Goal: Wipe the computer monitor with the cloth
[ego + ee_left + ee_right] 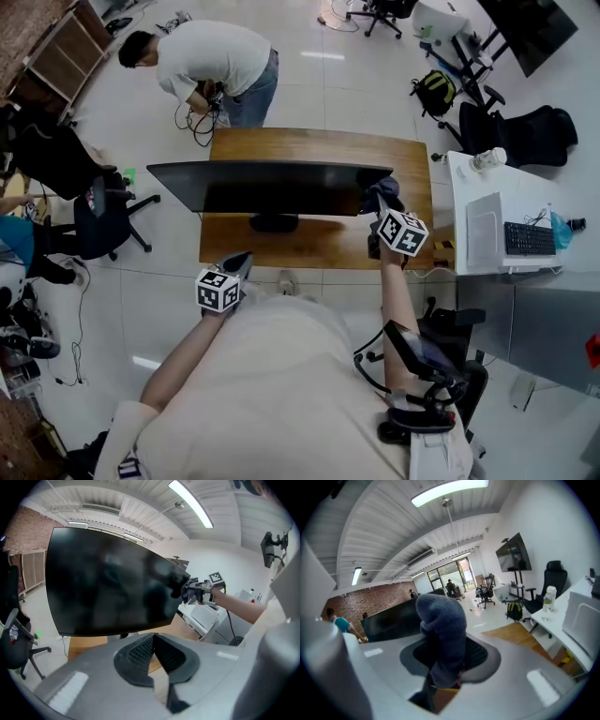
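The left gripper [240, 262] hangs off the near edge of the wooden desk [319, 147], its jaws pressed together with nothing between them (the left gripper view shows the ribbed pads meeting in a point). The computer monitor [272, 187] stands ahead of it and a little above, well apart from its tips, the dark screen facing it. To that gripper's right, the right gripper [377, 212] is raised to the monitor's right end. Its jaws pinch a dark blue-grey cloth [441, 619], which bunches up in a rounded lump beyond the tips and appears to rest on the screen's right edge. Further right of this gripper is a white desk [466, 190] with a keyboard [530, 239] on it
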The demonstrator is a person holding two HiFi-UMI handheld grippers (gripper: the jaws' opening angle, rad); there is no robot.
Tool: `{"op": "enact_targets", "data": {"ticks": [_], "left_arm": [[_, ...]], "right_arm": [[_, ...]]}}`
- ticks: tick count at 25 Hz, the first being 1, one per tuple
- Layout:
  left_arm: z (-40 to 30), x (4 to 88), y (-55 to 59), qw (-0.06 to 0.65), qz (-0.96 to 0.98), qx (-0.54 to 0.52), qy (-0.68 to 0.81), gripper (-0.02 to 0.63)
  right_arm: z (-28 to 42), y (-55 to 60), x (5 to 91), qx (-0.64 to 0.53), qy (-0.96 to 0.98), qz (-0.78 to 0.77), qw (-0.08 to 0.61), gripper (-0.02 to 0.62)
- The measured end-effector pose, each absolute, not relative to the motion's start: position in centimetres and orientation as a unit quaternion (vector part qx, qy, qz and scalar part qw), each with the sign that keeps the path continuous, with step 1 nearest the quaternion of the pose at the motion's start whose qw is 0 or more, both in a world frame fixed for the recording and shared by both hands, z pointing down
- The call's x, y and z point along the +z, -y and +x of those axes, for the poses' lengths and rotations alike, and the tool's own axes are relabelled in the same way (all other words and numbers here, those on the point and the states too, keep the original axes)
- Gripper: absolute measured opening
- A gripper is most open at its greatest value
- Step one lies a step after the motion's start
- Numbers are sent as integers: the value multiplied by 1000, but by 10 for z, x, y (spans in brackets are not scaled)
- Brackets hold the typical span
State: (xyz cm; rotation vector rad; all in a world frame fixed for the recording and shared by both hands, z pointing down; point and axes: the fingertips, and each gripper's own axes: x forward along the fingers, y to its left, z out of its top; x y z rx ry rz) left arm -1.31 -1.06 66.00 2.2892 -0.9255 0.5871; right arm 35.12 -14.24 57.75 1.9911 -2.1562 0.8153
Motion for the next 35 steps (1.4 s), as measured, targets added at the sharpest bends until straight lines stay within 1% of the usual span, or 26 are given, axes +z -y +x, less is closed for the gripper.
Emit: {"op": "enact_targets", "data": {"ticks": [3, 14, 35], "left_arm": [[-16, 660, 11, 297, 859, 223, 353, 5], [-30, 660, 9, 304, 847, 224, 373, 5], [-40, 661, 26, 309, 836, 208, 403, 5]], "right_arm": [[351, 140, 599, 270, 705, 653, 63, 117], [346, 136, 653, 306, 695, 645, 83, 117], [349, 122, 772, 358, 671, 626, 176, 117]]}}
